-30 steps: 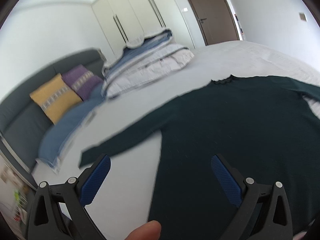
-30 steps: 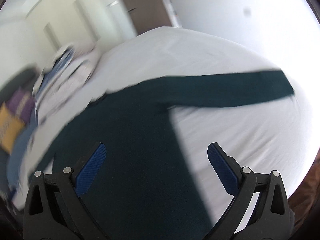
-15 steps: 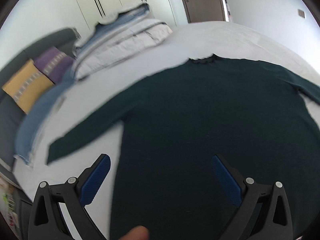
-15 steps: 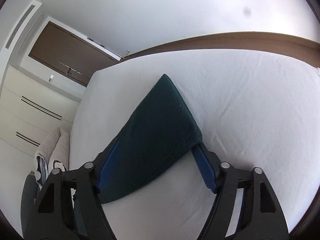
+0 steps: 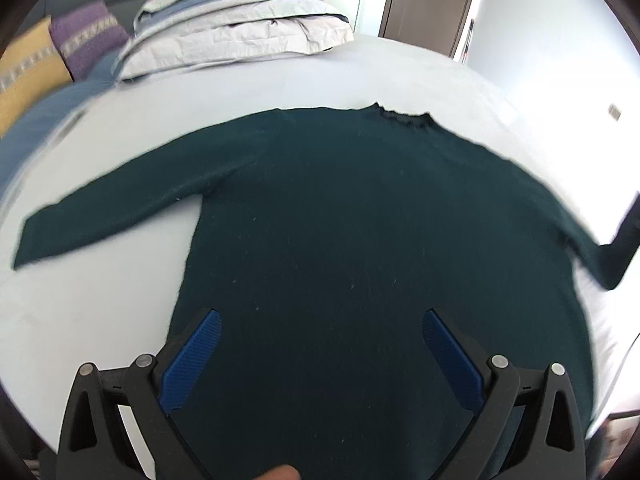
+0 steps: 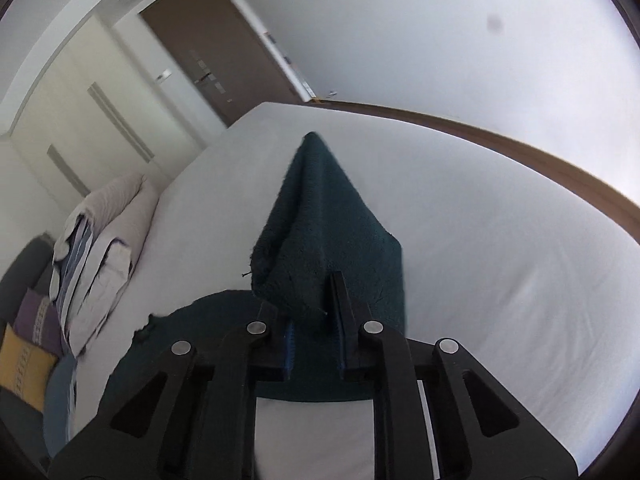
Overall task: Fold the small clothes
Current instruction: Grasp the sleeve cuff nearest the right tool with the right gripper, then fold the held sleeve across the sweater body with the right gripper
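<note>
A dark green long-sleeved sweater (image 5: 360, 240) lies flat on the white bed (image 5: 100, 320), collar away from me. Its left sleeve (image 5: 120, 208) stretches out flat to the left. My left gripper (image 5: 318, 332) is open and empty, hovering over the lower body of the sweater. My right gripper (image 6: 316, 320) is shut on the cuff end of the right sleeve (image 6: 324, 232) and holds it lifted off the bed. In the left wrist view the right gripper's dark shape (image 5: 624, 240) shows at the far right edge, at the sleeve's end.
A folded pale and blue-striped duvet (image 5: 240, 28) is stacked at the head of the bed. Yellow (image 5: 28, 76) and purple (image 5: 88, 40) cushions lean on a grey headboard. A brown door (image 5: 428, 0), white wardrobes (image 6: 80, 128) and the bed's right edge (image 6: 520, 160) are in view.
My right gripper has closed fully on the right sleeve's cuff and raised it. My left gripper has swung right, now centred over the sweater's body, still open.
</note>
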`<state>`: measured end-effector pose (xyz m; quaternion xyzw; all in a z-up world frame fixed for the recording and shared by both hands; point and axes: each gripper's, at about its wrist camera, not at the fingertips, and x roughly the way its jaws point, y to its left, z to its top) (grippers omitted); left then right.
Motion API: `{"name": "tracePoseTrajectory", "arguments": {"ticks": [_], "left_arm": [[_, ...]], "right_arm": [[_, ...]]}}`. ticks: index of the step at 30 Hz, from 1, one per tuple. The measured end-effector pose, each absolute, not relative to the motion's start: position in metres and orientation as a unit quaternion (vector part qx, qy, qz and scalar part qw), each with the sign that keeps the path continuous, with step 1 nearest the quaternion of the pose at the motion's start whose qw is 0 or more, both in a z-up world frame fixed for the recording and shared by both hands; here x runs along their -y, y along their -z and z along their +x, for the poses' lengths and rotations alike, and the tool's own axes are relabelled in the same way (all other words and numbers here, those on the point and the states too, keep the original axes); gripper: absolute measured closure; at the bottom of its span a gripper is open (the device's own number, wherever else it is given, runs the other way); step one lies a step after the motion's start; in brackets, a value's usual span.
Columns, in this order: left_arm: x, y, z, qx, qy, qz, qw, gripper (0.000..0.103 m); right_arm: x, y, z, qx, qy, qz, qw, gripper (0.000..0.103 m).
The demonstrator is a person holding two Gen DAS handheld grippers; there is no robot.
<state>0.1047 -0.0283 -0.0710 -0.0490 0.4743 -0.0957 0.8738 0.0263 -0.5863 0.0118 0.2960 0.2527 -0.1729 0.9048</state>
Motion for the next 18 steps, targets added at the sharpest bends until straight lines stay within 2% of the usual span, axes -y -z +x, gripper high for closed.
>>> {"name": "tracePoseTrajectory", "arguments": {"ticks": [3, 7, 12, 14, 16, 18], "left_arm": [[0.006, 0.073, 0.118, -0.485, 0.128, -0.128, 0.855, 0.001], [-0.013, 0.073, 0.135, -0.482, 0.154, -0.186, 0.842, 0.002], [-0.018, 0.077, 0.154, -0.482, 0.178, -0.229, 0.827, 0.002], [-0.012, 0.081, 0.166, -0.488, 0.190, -0.245, 0.816, 0.002], [-0.005, 0.085, 0.175, -0.495, 0.197, -0.256, 0.807, 0.002], [0.009, 0.090, 0.185, -0.498, 0.203, -0.265, 0.801, 0.002]], "right_arm": [[0.507, -0.033, 0.084, -0.272, 0.102, 0.252, 0.923, 0.090], [0.385, -0.026, 0.155, -0.309, 0.027, 0.188, 0.932, 0.090], [0.259, 0.052, 0.200, -0.386, -0.038, 0.169, 0.906, 0.089], [0.240, 0.085, 0.214, -0.412, -0.045, 0.174, 0.893, 0.082], [0.236, 0.100, 0.214, -0.420, -0.066, 0.210, 0.880, 0.053], [0.245, 0.114, 0.193, -0.403, -0.063, 0.232, 0.883, 0.047]]}}
